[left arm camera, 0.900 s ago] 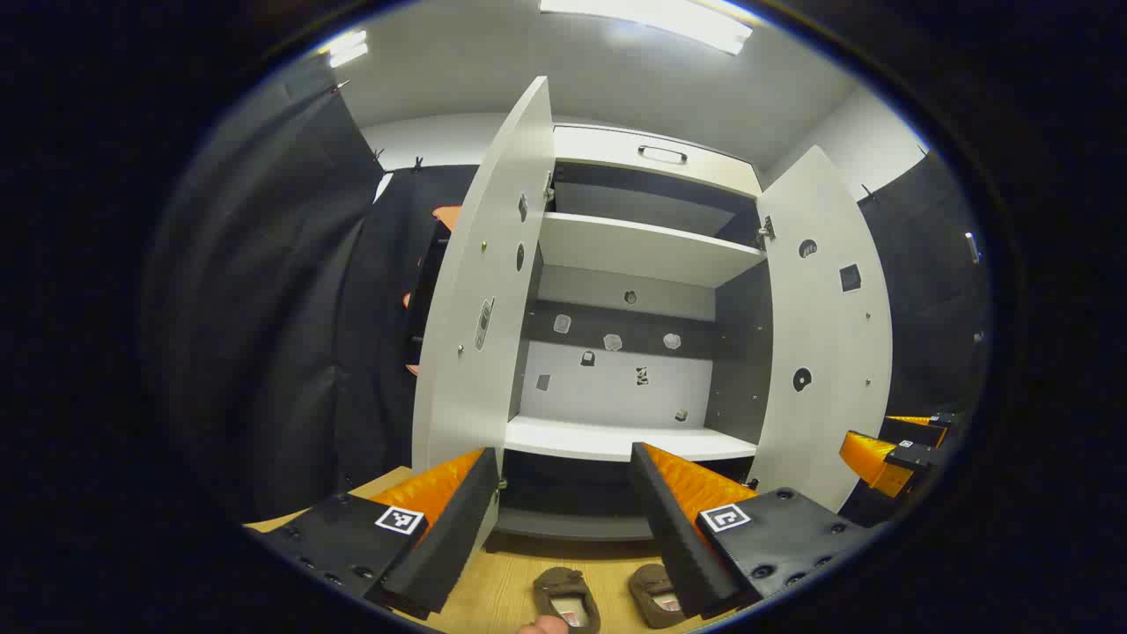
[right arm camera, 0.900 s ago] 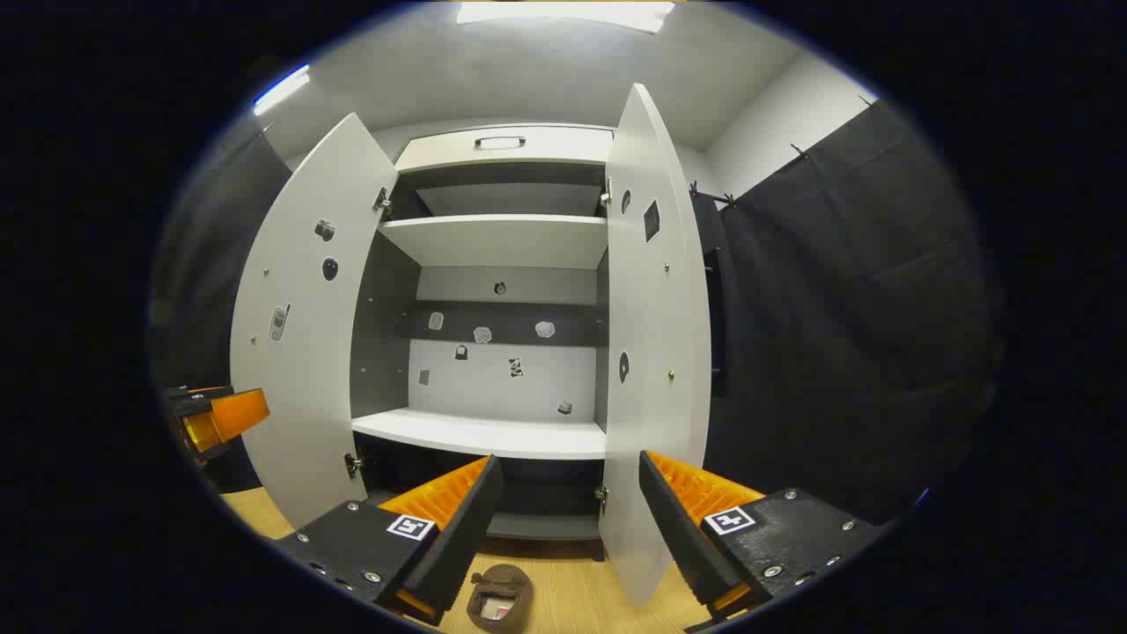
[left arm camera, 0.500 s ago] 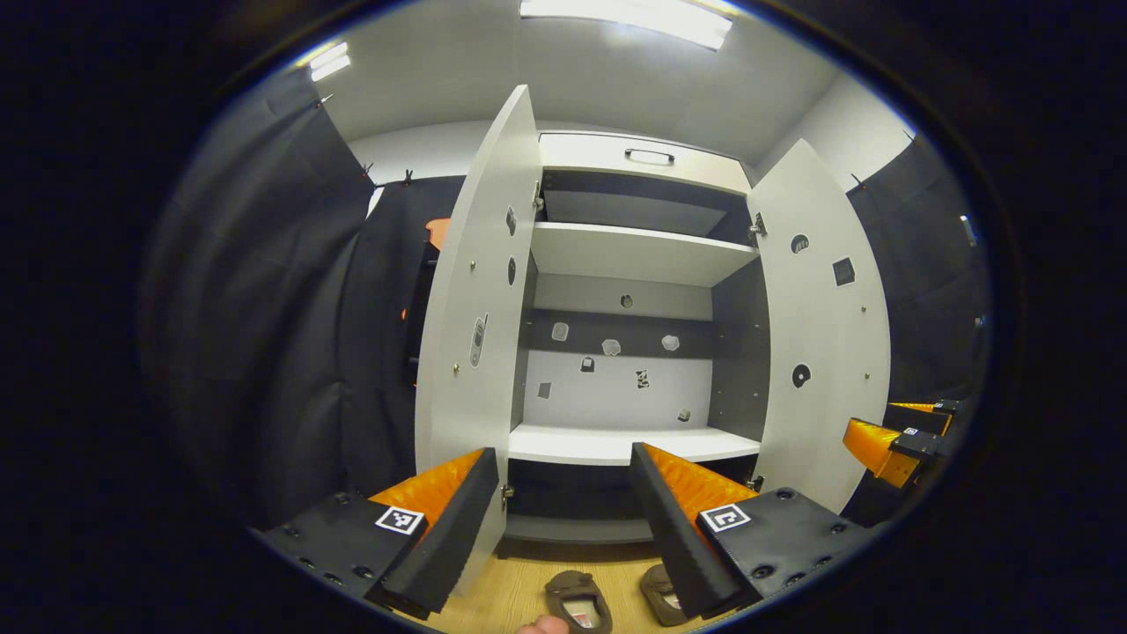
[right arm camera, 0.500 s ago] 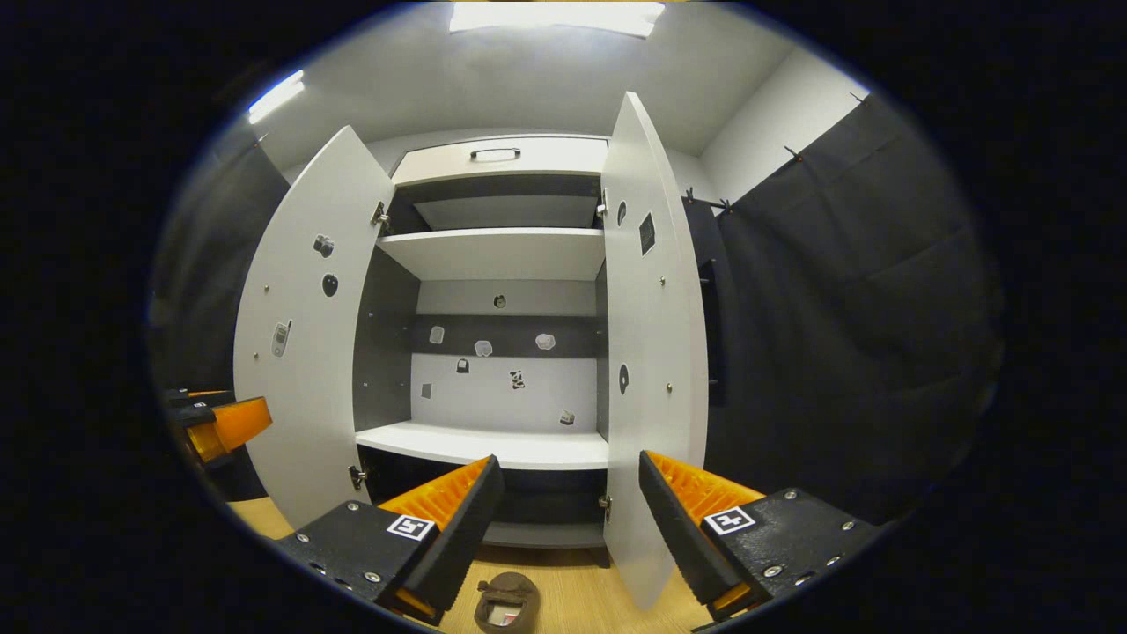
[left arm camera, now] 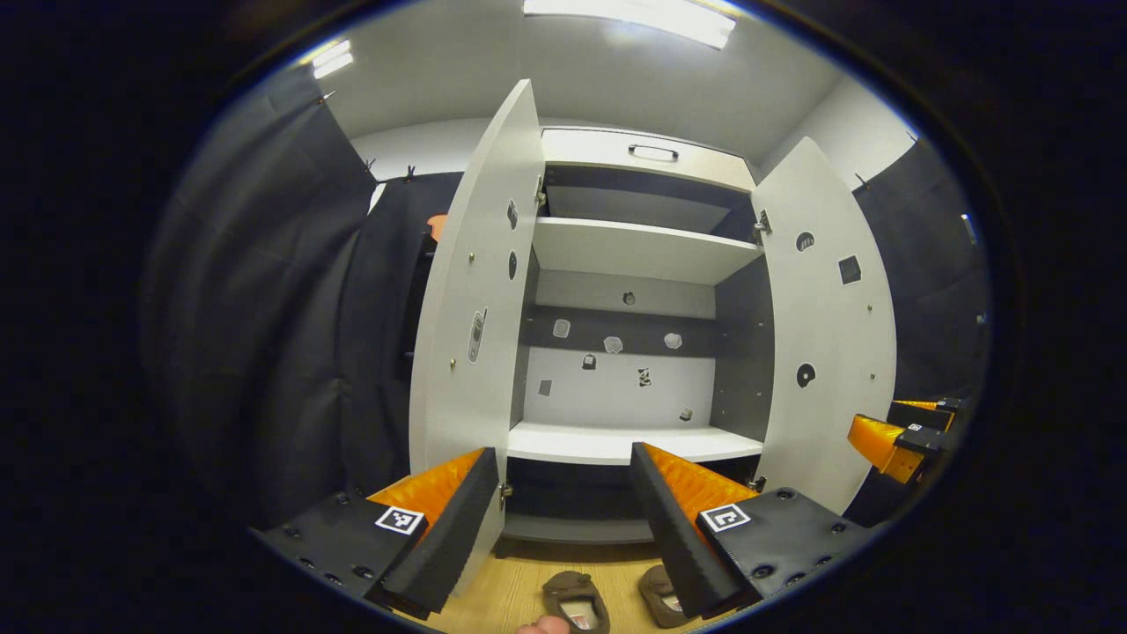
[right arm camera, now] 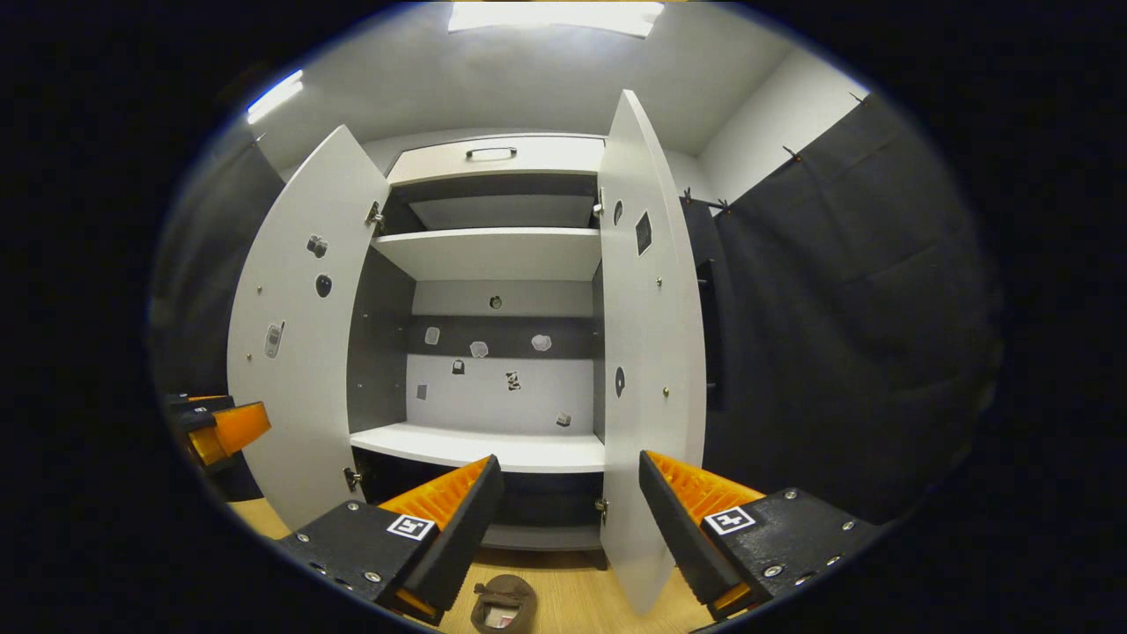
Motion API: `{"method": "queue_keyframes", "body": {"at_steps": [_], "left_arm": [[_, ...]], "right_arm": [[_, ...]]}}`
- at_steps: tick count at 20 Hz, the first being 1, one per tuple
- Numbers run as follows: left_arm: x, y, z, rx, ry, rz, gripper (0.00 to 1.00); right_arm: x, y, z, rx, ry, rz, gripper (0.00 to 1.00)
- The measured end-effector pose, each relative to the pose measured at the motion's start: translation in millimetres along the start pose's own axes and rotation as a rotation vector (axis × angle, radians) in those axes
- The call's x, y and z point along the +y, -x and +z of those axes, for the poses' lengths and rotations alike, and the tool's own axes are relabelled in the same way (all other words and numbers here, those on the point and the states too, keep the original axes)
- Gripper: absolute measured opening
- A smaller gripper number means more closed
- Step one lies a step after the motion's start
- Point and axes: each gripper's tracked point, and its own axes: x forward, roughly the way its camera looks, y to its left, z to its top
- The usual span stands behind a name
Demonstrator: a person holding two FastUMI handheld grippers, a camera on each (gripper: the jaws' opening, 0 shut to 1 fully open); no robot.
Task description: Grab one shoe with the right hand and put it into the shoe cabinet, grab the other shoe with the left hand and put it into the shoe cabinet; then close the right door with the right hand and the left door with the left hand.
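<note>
Little has shifted in the left gripper view since the frame just before: the cabinet (left arm camera: 634, 352) sits a touch higher and its left door (left arm camera: 471, 317) looms slightly larger, as if the camera eased in and tipped down a hair. The left gripper (left arm camera: 563, 519) hangs released, jaws wide apart with nothing between them. Both shoes lie on the floor (left arm camera: 506, 590) below and ahead of it: the left shoe (left arm camera: 577, 599) in the gap under the jaws, the right shoe (left arm camera: 656, 594) partly behind the right-hand finger. A fingertip (left arm camera: 541, 625) peeks in at the bottom edge. The right gripper shows off to the side past the right door (left arm camera: 828, 335). This hand's turn comes second, I judge, so it should wait clear of the shoes and doors.

From the right gripper view the change is just as slight: the shoe (right arm camera: 502, 603) shows a bit more fully at the bottom edge. The right gripper (right arm camera: 568, 519) is open and empty, poised above and well apart from that shoe. Both doors stand swung wide, and the lower shelf (right arm camera: 493, 449) is bare. To grab well, I would drop straight down, straddle the shoe's collar or side wall rather than the flat sole, and keep the outer finger off the right door (right arm camera: 651, 352), whose lower edge hangs just beside it.
</note>
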Motion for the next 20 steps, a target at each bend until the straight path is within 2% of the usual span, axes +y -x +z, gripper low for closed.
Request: {"method": "queue_keyframes", "body": {"at_steps": [4,8,14,17,20], "left_arm": [[3,-3,-1,0.003,-0.006,0.009,0.98],[7,-4,0,-0.002,0.001,0.019,0.98],[19,-1,1,-0.007,-0.015,0.056,0.98],[25,1,-1,-0.005,-0.016,0.072,0.98],[31,1,-4,0.003,-0.020,0.093,0.98]], "right_arm": [[6,-10,1,-0.007,0.014,0.016,0.95],[22,-31,-33,0.034,0.045,0.063,0.95],[46,-54,-140,0.247,0.060,0.122,0.95],[58,-48,-201,0.395,0.047,0.164,0.96],[62,-34,-269,0.566,0.087,0.194,0.95]]}}
